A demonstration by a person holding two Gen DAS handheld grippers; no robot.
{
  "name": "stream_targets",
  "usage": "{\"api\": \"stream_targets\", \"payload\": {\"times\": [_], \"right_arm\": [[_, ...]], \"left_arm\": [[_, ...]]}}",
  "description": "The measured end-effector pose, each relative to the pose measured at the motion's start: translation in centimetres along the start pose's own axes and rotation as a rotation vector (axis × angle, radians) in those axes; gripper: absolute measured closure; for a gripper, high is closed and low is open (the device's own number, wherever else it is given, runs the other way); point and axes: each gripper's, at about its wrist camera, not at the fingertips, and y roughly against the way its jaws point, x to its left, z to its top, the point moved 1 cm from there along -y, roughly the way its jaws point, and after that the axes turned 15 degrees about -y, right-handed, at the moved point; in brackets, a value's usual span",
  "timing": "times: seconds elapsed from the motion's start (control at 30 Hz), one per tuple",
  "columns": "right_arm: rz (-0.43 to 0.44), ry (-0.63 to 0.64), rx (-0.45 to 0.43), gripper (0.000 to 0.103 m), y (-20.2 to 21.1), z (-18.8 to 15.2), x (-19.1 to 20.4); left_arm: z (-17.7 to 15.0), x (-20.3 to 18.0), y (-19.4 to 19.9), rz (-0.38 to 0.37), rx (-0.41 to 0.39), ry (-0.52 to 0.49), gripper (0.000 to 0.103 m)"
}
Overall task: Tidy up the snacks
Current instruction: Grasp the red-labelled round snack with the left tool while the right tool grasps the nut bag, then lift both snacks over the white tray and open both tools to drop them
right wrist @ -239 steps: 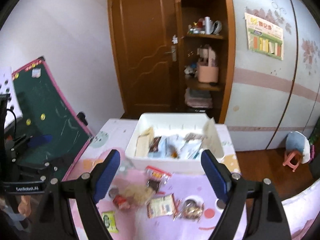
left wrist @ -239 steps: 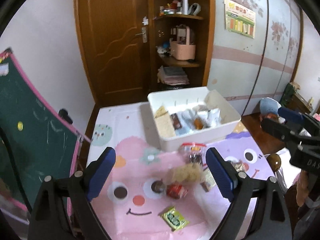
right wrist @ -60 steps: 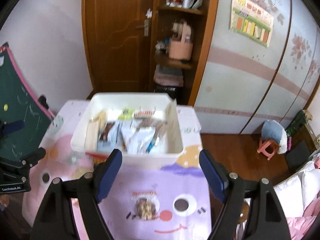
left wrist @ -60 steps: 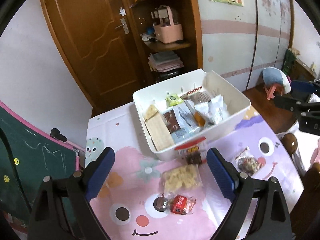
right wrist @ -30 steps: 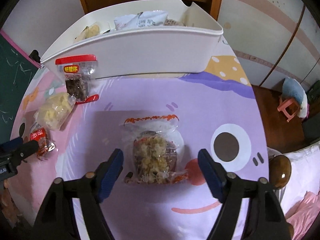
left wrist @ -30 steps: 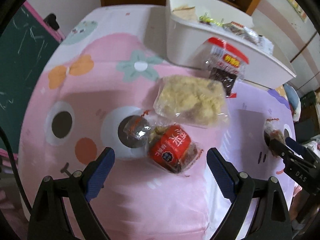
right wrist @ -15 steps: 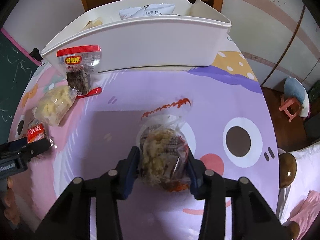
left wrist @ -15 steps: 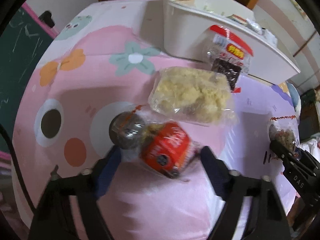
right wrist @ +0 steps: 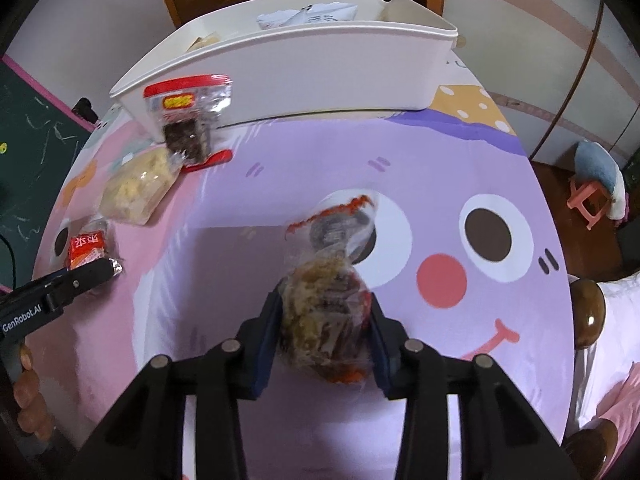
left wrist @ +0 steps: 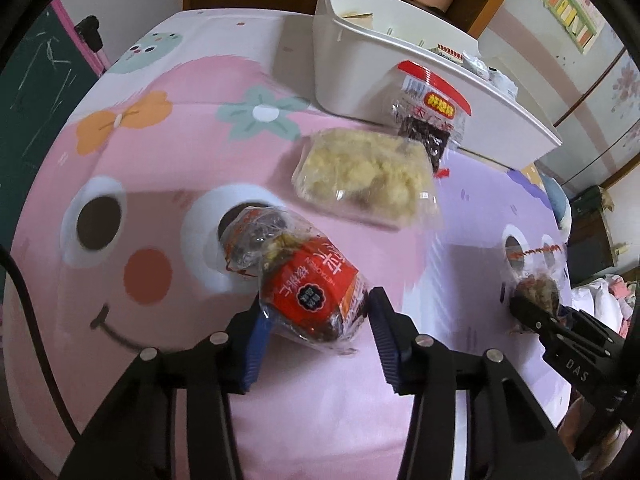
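Note:
My left gripper (left wrist: 316, 316) is shut on a red-labelled snack pack (left wrist: 308, 288) and holds it just above the pink cartoon mat (left wrist: 160, 128). My right gripper (right wrist: 324, 320) is shut on a clear bag of mixed snack (right wrist: 324, 308) over the purple part of the mat (right wrist: 280, 184). A white bin (right wrist: 304, 64) with several snacks inside stands at the far side. A red-topped bag of dark snack (left wrist: 430, 120) leans on the bin's front wall. A clear bag of yellow crackers (left wrist: 364, 172) lies in front of it.
A green chalkboard (left wrist: 28, 92) stands at the left. A wooden door and a shelf are behind the bin. A pink stool (right wrist: 592, 196) stands on the floor at the right, past the table's rounded edge.
Both grippers have closed further on their packs and lifted them slightly off the mat. One second ago both were open, each with its pack between the fingers.

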Motion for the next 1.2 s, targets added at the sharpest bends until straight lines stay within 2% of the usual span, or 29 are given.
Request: {"api": "stream_targets", "payload": {"times": [0.13, 0.23, 0.7, 0.93, 1.03, 1.2], "right_arm": [[0.025, 0.014, 0.0, 0.064, 1.0, -0.8, 0.4], [0.06, 0.013, -0.017, 0.064, 2.3, -1.1, 0.8], [0.213, 0.065, -0.24, 0.064, 13.0, -0.3, 4.0], [0.22, 0.122, -0.403, 0.064, 18.9, 3.2, 5.7], [0.212, 0.129, -0.477, 0.064, 21.4, 5.6, 6.2], [0.151, 0.134, -0.638, 0.064, 25.5, 10.3, 6.8]], "left_arm": [[-0.9, 0.0, 1.7, -0.013, -0.018, -0.013, 0.057], [-0.6, -0.4, 3.9, -0.006, -0.067, -0.037, 0.057], [2.6, -3.5, 14.0, -0.026, -0.31, -0.161, 0.057], [7.1, -3.4, 19.3, 0.011, -0.426, -0.191, 0.057], [9.8, -3.8, 21.1, 0.071, -0.448, -0.208, 0.057], [14.5, -4.4, 23.4, 0.111, -0.475, -0.224, 0.056]]}}
